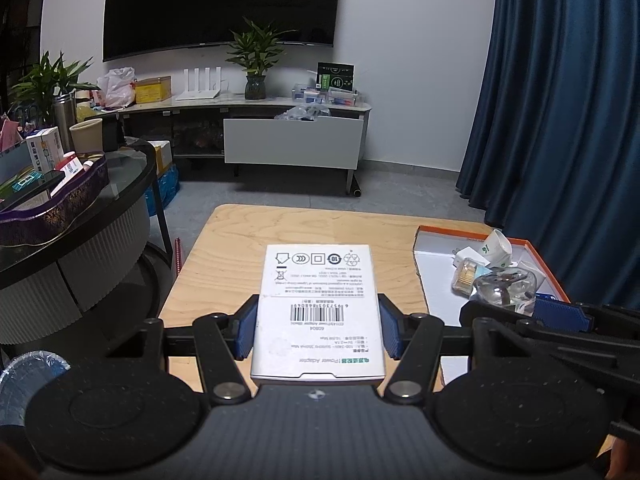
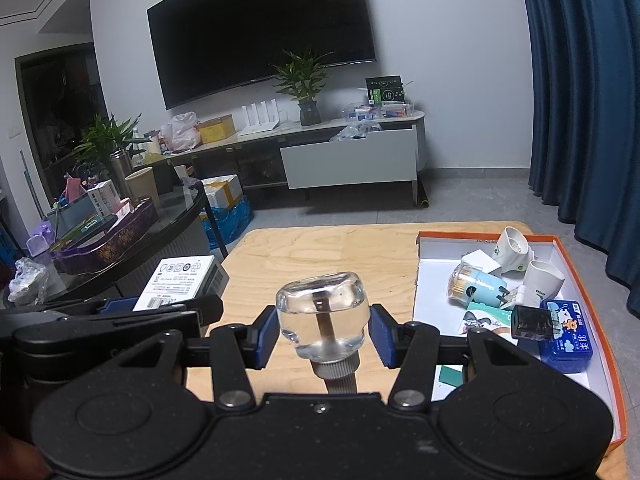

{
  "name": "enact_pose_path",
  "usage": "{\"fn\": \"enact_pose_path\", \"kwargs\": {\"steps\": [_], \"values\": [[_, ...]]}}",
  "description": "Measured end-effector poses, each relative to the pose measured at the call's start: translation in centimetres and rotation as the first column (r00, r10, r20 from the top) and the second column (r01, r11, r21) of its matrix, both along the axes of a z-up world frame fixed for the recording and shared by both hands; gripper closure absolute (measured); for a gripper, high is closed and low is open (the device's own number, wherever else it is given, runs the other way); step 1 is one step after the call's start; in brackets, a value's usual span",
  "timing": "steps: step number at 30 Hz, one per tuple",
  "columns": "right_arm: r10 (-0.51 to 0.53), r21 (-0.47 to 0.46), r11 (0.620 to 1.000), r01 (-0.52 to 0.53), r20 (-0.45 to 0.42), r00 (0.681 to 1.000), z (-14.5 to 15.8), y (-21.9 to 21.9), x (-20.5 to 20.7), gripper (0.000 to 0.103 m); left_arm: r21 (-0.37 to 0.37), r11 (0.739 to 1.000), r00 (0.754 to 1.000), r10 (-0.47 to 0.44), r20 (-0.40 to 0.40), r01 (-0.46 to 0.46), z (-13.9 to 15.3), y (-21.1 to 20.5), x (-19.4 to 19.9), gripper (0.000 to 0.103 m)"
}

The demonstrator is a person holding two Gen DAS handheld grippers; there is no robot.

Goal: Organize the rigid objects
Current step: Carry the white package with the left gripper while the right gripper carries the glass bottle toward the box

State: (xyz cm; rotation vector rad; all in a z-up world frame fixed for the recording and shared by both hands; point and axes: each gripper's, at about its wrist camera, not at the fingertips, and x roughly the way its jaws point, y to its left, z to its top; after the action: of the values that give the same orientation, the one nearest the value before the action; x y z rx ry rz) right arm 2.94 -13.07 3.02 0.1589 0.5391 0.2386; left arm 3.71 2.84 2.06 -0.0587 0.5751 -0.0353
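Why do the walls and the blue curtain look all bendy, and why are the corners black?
Left wrist view: the fisheye lens bows the curtain and darkens the corners; the white box in the left claw looks sharp. Right wrist view: the TV tilts and curves; the room is dim; the clear bottle shows soft glints.

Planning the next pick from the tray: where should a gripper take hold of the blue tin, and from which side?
Grip the blue tin across its two long side walls, coming straight down from above. It lies flat, lid up, in the orange tray. A small black box crowds its left side, so a level approach looks blocked.
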Motion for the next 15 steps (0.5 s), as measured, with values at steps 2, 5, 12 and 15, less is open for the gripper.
{"fn": "enact_pose_path", "kwargs": {"steps": [2, 5, 12, 15], "values": [[-0.004, 0.001, 1.000, 0.004, 0.001, 1.000, 0.03, -0.23, -0.12, 0.043, 0.001, 1.000, 1.000, -0.003, 0.000, 0.003, -0.02, -0.07, -0.02, 0.043], [-0.007, 0.002, 1.000, 0.007, 0.002, 1.000, 0.06, -0.51, -0.25, 0.043, -0.001, 1.000, 1.000, -0.006, -0.001, 0.006, -0.03, -0.01, -0.04, 0.043], [-0.009, -0.002, 1.000, 0.009, -0.001, 1.000, 0.01, -0.43, -0.12, 0.043, -0.001, 1.000, 1.000, -0.007, -0.010, 0.007, -0.35, 0.04, 0.24, 0.043], [-0.009, -0.002, 1.000, 0.009, -0.003, 1.000, -0.13, -0.48, -0.03, 0.043, 0.001, 1.000, 1.000, -0.009, -0.015, 0.009, -0.40, 0.05, 0.49, 0.043]]}}
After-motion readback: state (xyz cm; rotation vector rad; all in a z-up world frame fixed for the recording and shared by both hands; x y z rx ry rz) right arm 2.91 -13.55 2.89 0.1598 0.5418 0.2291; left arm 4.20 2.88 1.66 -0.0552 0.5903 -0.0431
